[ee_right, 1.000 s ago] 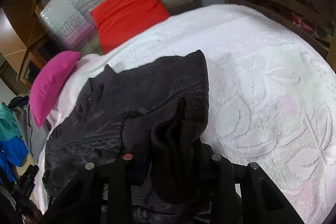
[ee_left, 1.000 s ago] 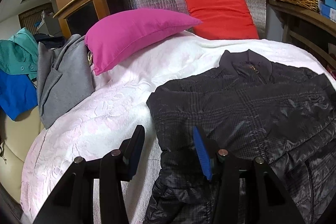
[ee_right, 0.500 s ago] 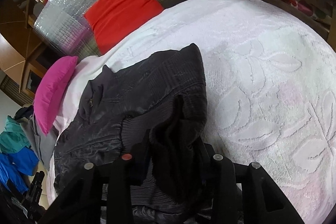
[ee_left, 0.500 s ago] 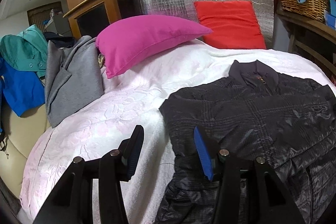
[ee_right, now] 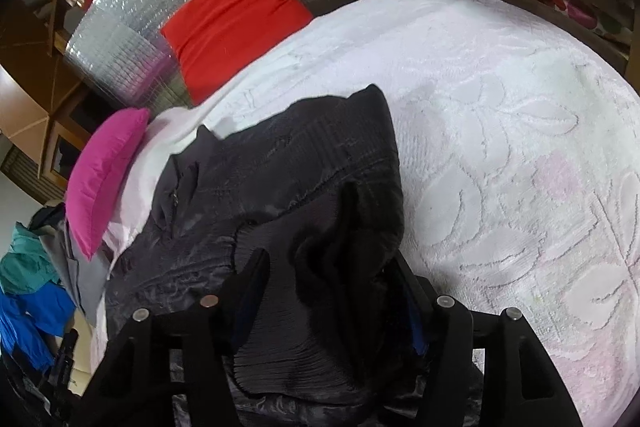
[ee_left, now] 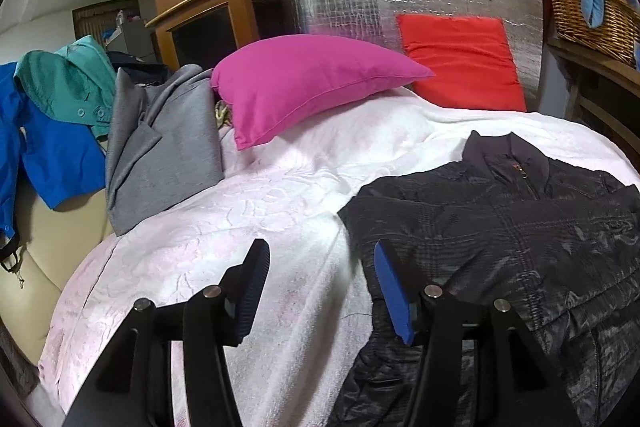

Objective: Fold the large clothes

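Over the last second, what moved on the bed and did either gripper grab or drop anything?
The left gripper drew back from the black jacket, open and empty throughout. The right gripper stayed shut on the jacket's ribbed cuff, lifting a little. The pink pillow and red cushion stayed put.

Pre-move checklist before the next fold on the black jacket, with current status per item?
1. Black quilted jacket lies on the white embossed bedspread, collar toward the pillows: ok.
2. Right gripper has a bunch of the jacket's dark ribbed fabric between its fingers: ok; firmness of the grip: cannot tell.
3. Left gripper is open, over the bedspread by the jacket's edge, holding nothing: not ok if a two-handed fold is next.
4. Bedspread to the right of the jacket is bare for laying fabric: ok.
5. Magenta pillow and red cushion are apart from the jacket: ok.
6. Jacket's lower hem position: cannot tell, hidden behind the grippers.
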A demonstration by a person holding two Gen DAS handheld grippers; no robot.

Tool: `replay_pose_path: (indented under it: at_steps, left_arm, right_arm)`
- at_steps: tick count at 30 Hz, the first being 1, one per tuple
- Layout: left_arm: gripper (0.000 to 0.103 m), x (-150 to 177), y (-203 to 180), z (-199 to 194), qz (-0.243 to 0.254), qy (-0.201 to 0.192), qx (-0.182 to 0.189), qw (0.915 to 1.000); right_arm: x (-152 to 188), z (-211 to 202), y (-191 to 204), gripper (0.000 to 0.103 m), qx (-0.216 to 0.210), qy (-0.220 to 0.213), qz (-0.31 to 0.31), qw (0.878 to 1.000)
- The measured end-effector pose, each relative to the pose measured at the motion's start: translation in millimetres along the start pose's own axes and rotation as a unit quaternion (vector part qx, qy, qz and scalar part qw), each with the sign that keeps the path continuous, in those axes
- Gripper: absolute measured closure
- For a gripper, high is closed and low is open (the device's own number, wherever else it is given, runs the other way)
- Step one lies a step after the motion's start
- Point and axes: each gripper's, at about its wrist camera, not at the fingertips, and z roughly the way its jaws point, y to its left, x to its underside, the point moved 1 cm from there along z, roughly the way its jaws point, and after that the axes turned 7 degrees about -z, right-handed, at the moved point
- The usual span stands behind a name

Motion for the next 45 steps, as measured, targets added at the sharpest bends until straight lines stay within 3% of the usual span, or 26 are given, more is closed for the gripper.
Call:
replay_pose_path:
  at_steps: [8,11,14,18,20,24,34,38,45]
  left_arm:
    - [0.047,-1,2,0,-0.003,0.0,-0.003,1.0]
    - [0.047,-2,2,2,-0.004,0.0,-0.003,1.0]
    - [0.047,-2,2,3,-0.006,0.0,-0.005,1.0]
    - [0.047,-2,1,5,-0.005,0.002,-0.006,1.0]
    - [0.047,-2,1,6,-0.004,0.002,-0.007,1.0]
    - [0.047,-2,2,7,-0.007,0.003,-0.008,0.9999]
    - [0.044,-1,-1,14,-0.004,0.011,-0.01,0.9999]
    - [0.044,-1,-2,14,-0.002,0.01,-0.012,0.9999]
    - [0.044,-2,0,12,-0.005,0.007,-0.013,0.9999]
  right_arm:
    - [4,5,5,0.041,0.009,0.003,-0.022,1.0]
    - [5,-5,10,0.05,0.01,-0.02,-0.034,0.999]
    - [5,-20,15,0.051,-0.002,-0.057,-0.047,0.997]
    - [7,3,8,0.051,0.021,-0.01,-0.041,0.999]
    - [7,3,8,0.051,0.02,-0.009,-0.039,0.999]
    - [2,-11,8,0.045,0.001,-0.026,-0.025,0.999]
    - [2,0,-10,0.037,-0.004,0.004,0.002,1.0]
    - [3,4,-2,0.036,-0.001,0.006,-0.018,1.0]
    - [7,-14,23,0.036,-0.011,-0.044,-0.073,0.996]
